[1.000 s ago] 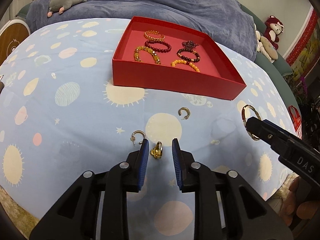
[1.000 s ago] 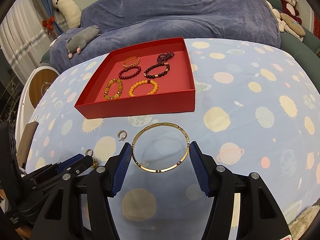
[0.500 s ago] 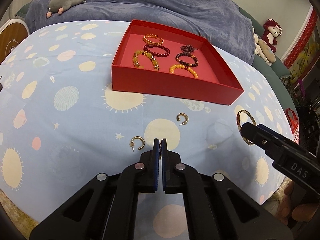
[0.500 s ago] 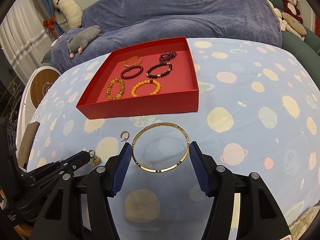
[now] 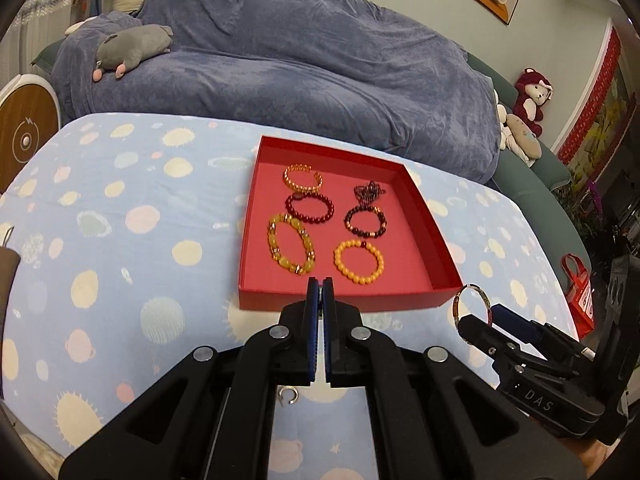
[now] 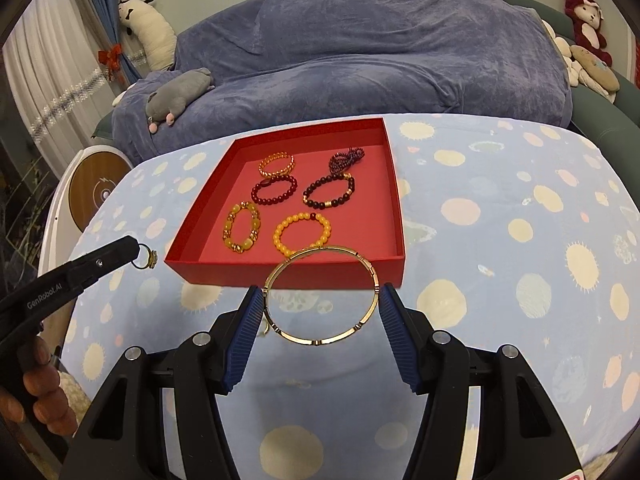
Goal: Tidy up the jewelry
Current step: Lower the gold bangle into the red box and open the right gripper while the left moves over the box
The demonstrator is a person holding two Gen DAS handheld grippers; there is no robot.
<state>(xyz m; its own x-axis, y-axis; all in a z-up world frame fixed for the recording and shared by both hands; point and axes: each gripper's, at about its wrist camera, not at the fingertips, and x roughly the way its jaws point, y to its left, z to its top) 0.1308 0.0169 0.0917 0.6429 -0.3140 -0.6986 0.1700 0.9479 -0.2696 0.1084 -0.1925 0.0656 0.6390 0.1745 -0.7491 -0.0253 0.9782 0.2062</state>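
A red tray [image 5: 344, 303] [image 6: 280, 276] holds several bead bracelets on the blue patterned cloth. My left gripper [image 5: 320, 285] is shut on a small gold ring [image 6: 147, 258], held in the air just left of the tray's front corner. The ring is hidden between the pads in the left wrist view. My right gripper [image 6: 322, 300] is shut on a thin gold bangle [image 6: 322, 336] [image 5: 472, 304], held above the cloth before the tray's front wall. A small hoop earring [image 5: 289, 395] lies on the cloth under my left gripper.
A blue-covered sofa [image 5: 304, 64] with a grey plush toy [image 5: 132, 46] stands behind the table. Plush toys [image 5: 528, 100] sit at the far right. A round wooden device [image 6: 96, 180] stands at the left. Another small earring [image 6: 265, 330] lies beside my right gripper's left finger.
My left gripper shut on the gold ring and rose with it toward the tray. My right gripper, still holding the bangle, rose and moved nearer the tray's front wall.
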